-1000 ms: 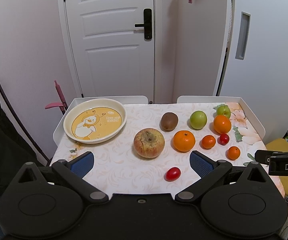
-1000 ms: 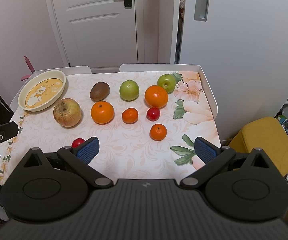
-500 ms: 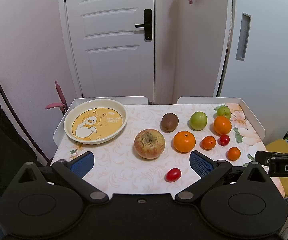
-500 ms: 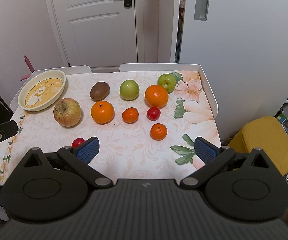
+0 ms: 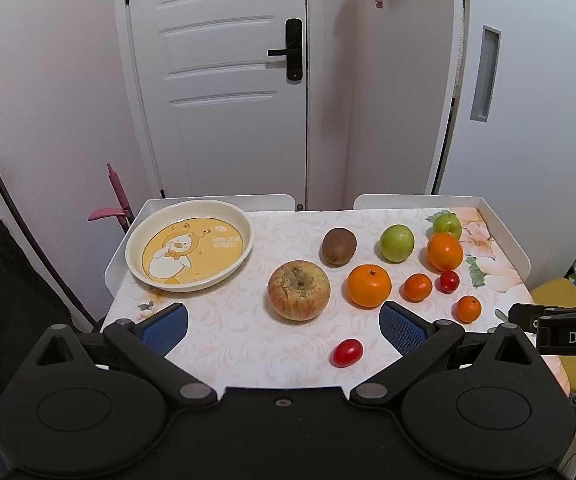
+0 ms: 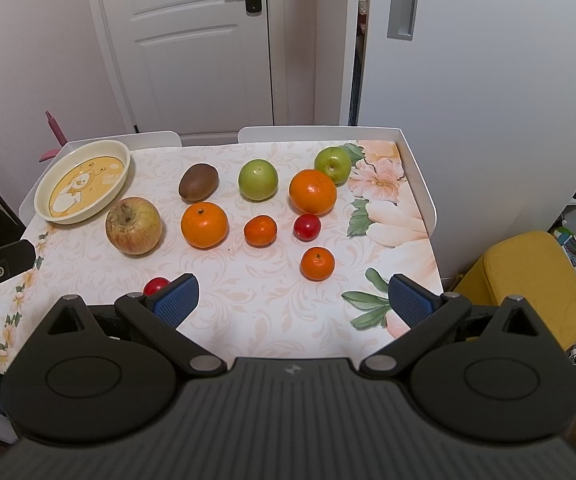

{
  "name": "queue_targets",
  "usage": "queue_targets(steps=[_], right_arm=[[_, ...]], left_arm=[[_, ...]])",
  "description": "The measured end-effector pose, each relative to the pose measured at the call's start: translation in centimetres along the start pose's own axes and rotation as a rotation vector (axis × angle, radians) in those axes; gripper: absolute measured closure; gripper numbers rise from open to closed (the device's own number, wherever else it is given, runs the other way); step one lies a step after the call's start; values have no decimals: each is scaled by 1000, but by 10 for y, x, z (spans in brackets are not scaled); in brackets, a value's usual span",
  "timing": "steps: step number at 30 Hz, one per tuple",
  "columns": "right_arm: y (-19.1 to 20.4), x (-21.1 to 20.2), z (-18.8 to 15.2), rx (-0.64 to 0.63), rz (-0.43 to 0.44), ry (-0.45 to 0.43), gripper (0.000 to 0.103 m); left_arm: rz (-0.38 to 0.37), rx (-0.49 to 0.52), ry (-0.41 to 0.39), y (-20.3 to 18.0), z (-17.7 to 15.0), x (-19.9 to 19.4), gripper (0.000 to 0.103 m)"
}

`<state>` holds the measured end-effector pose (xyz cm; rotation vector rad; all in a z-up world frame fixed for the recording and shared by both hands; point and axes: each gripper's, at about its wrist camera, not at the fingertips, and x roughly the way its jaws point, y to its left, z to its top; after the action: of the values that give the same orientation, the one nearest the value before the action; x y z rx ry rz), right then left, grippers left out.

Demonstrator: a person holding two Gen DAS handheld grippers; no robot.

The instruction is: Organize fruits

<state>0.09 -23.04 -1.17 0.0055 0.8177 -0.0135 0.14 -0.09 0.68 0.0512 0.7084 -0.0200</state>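
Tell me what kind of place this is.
Probably a room in a home, not a lab: a panelled white door with a lever handle, a small table under a floral tablecloth spread with fruit, and a duck-print plate.

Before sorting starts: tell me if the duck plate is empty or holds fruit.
Empty. The duck plate shows its whole printed bottom; the apple and other fruit lie on the table outside it.

White panelled door [image 5: 224,80] w/ black handle [image 5: 288,53] behind worktop; yellow stool [image 6: 527,280] at right; pink hook [image 5: 114,204] at left.
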Motion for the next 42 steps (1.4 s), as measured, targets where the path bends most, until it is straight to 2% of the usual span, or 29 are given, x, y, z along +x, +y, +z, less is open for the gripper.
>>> queue_targets(steps=[21, 32, 42], right_arm=[[4, 4, 3, 26, 3, 19, 0], [-8, 45, -9, 30, -11, 34, 0], [-36, 94, -19, -25, 49, 49, 0]], left_arm=[[-16, 13, 7, 5, 5, 6, 0], [-70, 66, 7, -1, -10, 37, 0], [-32, 22, 39, -30, -39, 82, 2]])
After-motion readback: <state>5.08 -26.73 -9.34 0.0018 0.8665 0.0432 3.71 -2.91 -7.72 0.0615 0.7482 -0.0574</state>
